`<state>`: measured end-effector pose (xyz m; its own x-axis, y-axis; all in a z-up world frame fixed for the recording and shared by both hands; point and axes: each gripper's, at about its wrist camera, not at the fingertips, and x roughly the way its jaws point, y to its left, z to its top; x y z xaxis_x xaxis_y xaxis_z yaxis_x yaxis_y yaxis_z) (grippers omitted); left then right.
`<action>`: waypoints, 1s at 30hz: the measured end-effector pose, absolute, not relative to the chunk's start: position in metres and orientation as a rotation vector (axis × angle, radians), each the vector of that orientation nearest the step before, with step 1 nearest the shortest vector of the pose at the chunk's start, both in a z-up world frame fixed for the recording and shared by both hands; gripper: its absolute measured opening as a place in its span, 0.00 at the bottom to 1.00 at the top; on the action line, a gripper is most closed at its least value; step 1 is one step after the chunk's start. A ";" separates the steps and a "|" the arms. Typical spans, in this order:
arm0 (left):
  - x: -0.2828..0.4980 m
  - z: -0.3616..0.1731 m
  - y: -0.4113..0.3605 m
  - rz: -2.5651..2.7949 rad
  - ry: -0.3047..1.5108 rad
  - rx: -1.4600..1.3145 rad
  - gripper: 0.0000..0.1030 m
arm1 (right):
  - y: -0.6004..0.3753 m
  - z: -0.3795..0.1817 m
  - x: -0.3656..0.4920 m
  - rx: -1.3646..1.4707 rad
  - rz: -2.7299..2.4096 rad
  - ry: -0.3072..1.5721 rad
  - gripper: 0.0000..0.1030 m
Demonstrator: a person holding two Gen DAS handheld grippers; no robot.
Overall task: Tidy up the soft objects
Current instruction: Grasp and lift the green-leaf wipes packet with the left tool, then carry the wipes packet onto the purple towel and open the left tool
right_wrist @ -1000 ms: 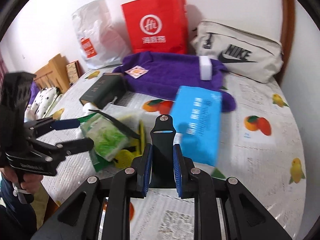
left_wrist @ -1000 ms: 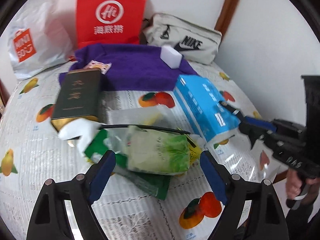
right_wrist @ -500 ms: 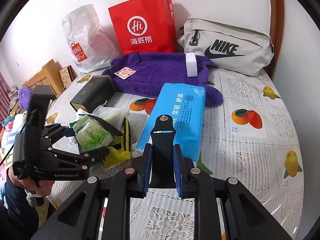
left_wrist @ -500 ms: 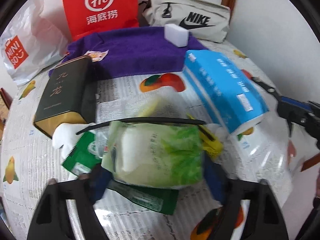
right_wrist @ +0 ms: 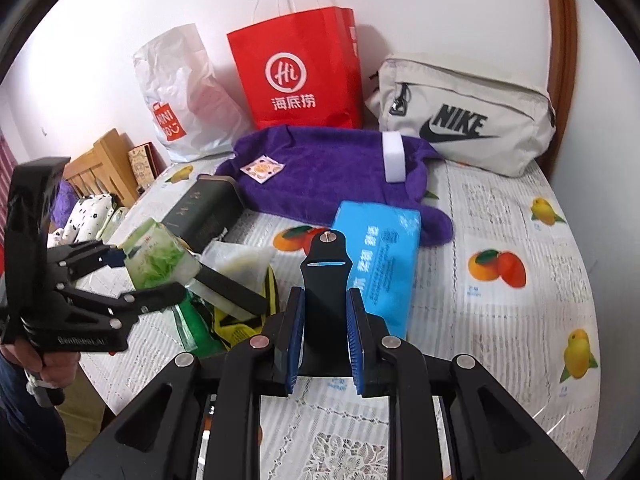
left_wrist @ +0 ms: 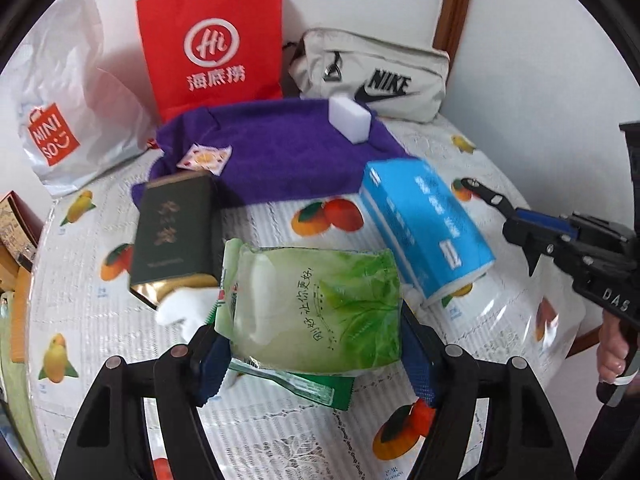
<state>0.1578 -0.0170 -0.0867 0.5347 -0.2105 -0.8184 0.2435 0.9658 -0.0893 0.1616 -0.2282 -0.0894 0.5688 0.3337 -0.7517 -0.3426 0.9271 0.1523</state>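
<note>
the left gripper [left_wrist: 316, 356] has just closed across the light, squashy green-and-white plastic pouch [left_wrist: 320, 300], best held mid-body, while the right gripper [right_wrist: 324, 340] pinches a stiff black strap [right_wrist: 325, 276]

At the back of the frame a red paper bag [left_wrist: 212, 44] stands against the wall, a white Miniso plastic bag [left_wrist: 68, 92] at upper left. A dark green box [left_wrist: 174, 228] lies left of centre on the fruit-print tablecloth [left_wrist: 80, 280]. Wooden furniture [right_wrist: 108, 164] shows at far left.

- Green wipes pack [left_wrist: 320, 304]: glossy plastic film.
- Purple towel [left_wrist: 276, 152]: fuzzy cloth.
- Red bag [right_wrist: 296, 76]: smooth paper.
- Table cover [right_wrist: 500, 320]: shiny clear plastic over lace.
- Beige pouch [right_wrist: 464, 116]: matt fabric.
</note>
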 end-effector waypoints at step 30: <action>0.225 -0.039 0.048 -0.176 0.928 -0.060 0.69 | -0.220 -0.065 0.239 -0.061 0.386 0.870 0.20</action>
<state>0.2246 0.0476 -0.0393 0.5865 -0.1764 -0.7905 0.1251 0.9840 -0.1268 0.2386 -0.2201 -0.0651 0.5802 0.3057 -0.7549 -0.3546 0.9292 0.1038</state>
